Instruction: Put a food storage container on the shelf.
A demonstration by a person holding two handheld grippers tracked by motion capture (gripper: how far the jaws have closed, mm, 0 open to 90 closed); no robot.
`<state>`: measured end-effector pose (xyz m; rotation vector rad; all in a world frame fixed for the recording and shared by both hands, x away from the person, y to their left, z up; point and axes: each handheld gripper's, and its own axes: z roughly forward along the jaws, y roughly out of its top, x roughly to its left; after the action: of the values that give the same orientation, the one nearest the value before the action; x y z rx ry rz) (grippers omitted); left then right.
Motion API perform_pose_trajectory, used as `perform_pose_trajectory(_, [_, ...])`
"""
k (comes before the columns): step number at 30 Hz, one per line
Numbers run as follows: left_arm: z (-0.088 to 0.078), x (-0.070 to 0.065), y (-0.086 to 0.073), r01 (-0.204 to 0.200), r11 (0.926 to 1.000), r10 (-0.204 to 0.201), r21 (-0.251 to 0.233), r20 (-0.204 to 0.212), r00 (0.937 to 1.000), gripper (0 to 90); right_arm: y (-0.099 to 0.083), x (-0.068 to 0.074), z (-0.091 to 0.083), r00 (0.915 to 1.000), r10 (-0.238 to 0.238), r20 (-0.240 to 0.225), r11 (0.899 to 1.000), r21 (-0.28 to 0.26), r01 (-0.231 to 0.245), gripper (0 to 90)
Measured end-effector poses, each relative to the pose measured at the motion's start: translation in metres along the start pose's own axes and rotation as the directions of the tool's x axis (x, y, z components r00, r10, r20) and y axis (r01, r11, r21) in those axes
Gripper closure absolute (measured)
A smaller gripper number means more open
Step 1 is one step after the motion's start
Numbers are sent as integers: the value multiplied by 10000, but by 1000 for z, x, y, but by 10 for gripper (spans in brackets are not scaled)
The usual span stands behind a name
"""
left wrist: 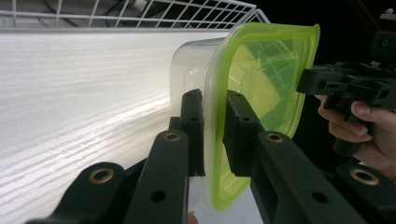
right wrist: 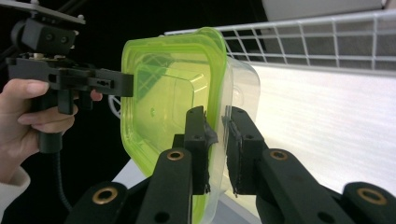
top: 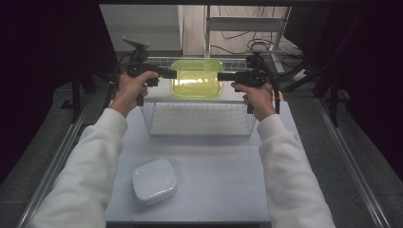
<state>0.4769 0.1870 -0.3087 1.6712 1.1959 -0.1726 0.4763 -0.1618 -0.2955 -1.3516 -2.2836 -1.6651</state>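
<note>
My left gripper [top: 172, 73] pinches the left rim of the green-lidded container [top: 196, 78]; my right gripper [top: 221, 76] clamps the right rim, so it hangs between them above the far side of the wire basket [top: 199, 118]. A white lidded box [top: 154, 181] sits nearer me on the pale table [top: 223, 180], dark curtains around.

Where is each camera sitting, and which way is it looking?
High view: sits above the person's side, looks forward and down on the table, white wire basket and white box; both sleeves and hands show.
Left gripper view: rides the left gripper, looks along its black jaws clamping the rim of the green-lidded container.
Right gripper view: rides the right gripper, looks along its jaws clamping the opposite rim.
Shared: both gripper views see the container, the basket and the other hand's gripper.
</note>
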Motion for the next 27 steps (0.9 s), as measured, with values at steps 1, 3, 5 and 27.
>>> perform_pose_trajectory(1, [2, 3, 1, 43, 10000, -43, 82, 0, 10000, 794, 0, -1, 2, 9999, 140, 73, 9999, 92, -141, 791])
perform_pose_trajectory(3, [7, 8, 2, 243, 9996, -244, 144, 42, 9997, 794, 2, -5, 5, 9993, 322, 205, 9992, 223, -327, 791])
perform_pose_trajectory(5, [10, 12, 4, 567, 9984, -567, 10, 153, 9983, 793, 3, -10, 8, 9979, 598, 264, 9977, 298, -606, 784])
perform_pose_trajectory(27, [33, 31, 12, 1654, 9861, -1659, -124, -494, 9849, 559, 1, -41, 35, 9502, 3094, 387, 9505, -437, -3077, 640])
